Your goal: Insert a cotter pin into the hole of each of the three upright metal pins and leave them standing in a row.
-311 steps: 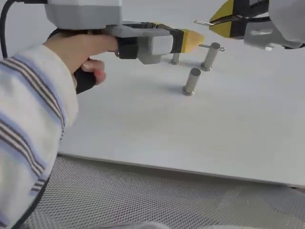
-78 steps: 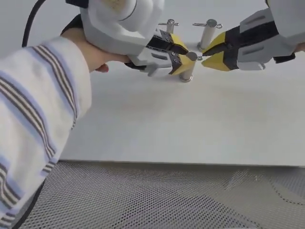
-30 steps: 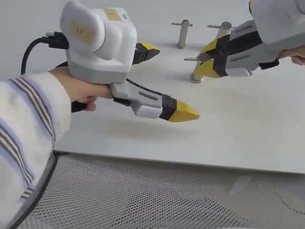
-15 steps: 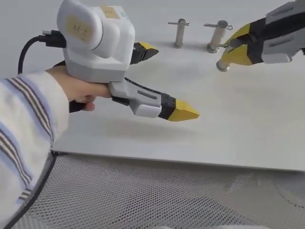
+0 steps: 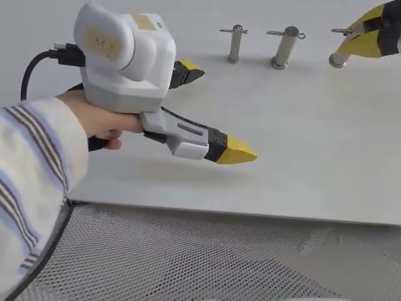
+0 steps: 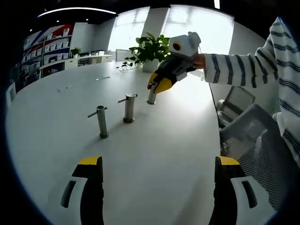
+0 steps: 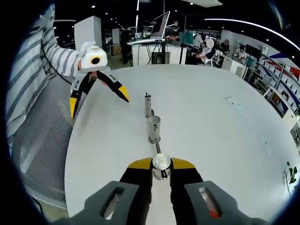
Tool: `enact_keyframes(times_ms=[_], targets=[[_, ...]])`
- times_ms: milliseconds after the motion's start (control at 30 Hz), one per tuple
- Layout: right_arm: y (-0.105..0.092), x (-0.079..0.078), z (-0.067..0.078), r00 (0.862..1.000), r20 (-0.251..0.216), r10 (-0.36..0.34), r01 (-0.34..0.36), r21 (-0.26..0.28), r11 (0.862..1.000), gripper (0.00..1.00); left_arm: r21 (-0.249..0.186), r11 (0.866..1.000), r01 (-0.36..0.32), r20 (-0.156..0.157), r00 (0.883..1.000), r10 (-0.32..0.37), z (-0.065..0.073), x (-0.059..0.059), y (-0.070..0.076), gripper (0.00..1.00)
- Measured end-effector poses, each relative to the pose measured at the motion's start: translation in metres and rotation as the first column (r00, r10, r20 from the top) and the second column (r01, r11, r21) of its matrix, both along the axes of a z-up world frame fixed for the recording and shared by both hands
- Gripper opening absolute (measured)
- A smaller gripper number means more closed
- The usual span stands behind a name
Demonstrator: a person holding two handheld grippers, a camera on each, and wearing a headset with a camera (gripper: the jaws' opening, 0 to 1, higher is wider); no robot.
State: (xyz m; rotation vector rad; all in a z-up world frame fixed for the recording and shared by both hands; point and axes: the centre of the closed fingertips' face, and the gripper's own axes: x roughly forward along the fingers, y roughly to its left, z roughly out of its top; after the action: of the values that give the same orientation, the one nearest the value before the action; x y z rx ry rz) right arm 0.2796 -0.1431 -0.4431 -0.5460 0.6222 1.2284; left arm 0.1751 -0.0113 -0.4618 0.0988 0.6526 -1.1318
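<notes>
Right gripper [image 7: 161,165] is clamped on the round head of the third upright steel pin [image 7: 161,161], far right. Its own view looks straight down on that shiny top, with a thin wire cotter pin [image 7: 158,146] poking out beyond. The head view gives the side-on picture: the left steel pin [image 5: 234,44] and the middle steel pin [image 5: 286,47] each carry a cotter crosswise. Left gripper [image 5: 225,113], jaws spread wide, hangs over the bare white table [image 5: 301,157], close to its near edge.
</notes>
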Motion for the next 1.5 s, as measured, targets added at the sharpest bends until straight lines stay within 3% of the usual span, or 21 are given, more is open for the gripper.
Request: enact_keyframes(times_ms=[67,233,700,933,1200,1267,1333,1400,1433,1500], targets=[[-0.001,0.002,-0.004,1.0,0.006,0.008,-0.008,-0.01,1.0,0.08,-0.011,1.0,-0.001,-0.015,1.0,0.001,0.001,-0.003,-0.001,0.99],[0.002,0.004,-0.009,1.0,-0.028,0.002,-0.001,0.01,1.0,0.08,0.0,1.0,-0.003,-0.019,1.0,0.003,-0.002,-0.006,0.002,0.99],[0.01,0.003,-0.015,0.999,-0.047,0.004,-0.003,0.028,1.0,0.08,0.007,1.0,-0.018,-0.022,1.0,0.018,-0.002,-0.007,0.006,0.99],[0.008,0.003,-0.018,0.999,-0.042,-0.005,0.006,0.028,1.0,0.08,0.041,0.999,-0.001,-0.031,1.0,0.002,-0.007,-0.01,0.009,0.97],[0.009,0.005,-0.019,0.999,-0.035,0.005,-0.003,0.049,0.999,0.08,0.041,0.999,0.004,-0.04,0.999,-0.002,-0.008,-0.01,0.008,0.97],[0.009,0.006,-0.019,0.997,-0.068,-0.025,0.03,0.067,0.997,0.09,0.042,0.999,0.005,-0.04,0.999,-0.004,-0.008,-0.01,0.008,0.97],[0.009,0.007,-0.019,0.998,-0.063,-0.025,0.029,0.07,0.997,0.09,0.041,0.999,0.006,-0.04,0.999,-0.004,-0.008,-0.01,0.007,0.97],[0.01,0.008,-0.019,0.997,-0.063,-0.044,0.049,0.082,0.995,0.13,0.038,0.999,0.005,-0.041,0.999,-0.003,-0.007,-0.01,0.007,0.97],[0.008,0.015,-0.018,0.997,-0.031,-0.076,0.078,0.08,0.994,0.17,0.037,0.999,0.003,-0.039,0.999,-0.002,-0.007,-0.01,0.007,0.97],[0.007,0.014,-0.018,0.994,-0.043,-0.1,0.104,0.085,0.991,0.31,0.032,0.999,-0.002,-0.037,0.999,0.003,-0.005,-0.009,0.007,0.97]])
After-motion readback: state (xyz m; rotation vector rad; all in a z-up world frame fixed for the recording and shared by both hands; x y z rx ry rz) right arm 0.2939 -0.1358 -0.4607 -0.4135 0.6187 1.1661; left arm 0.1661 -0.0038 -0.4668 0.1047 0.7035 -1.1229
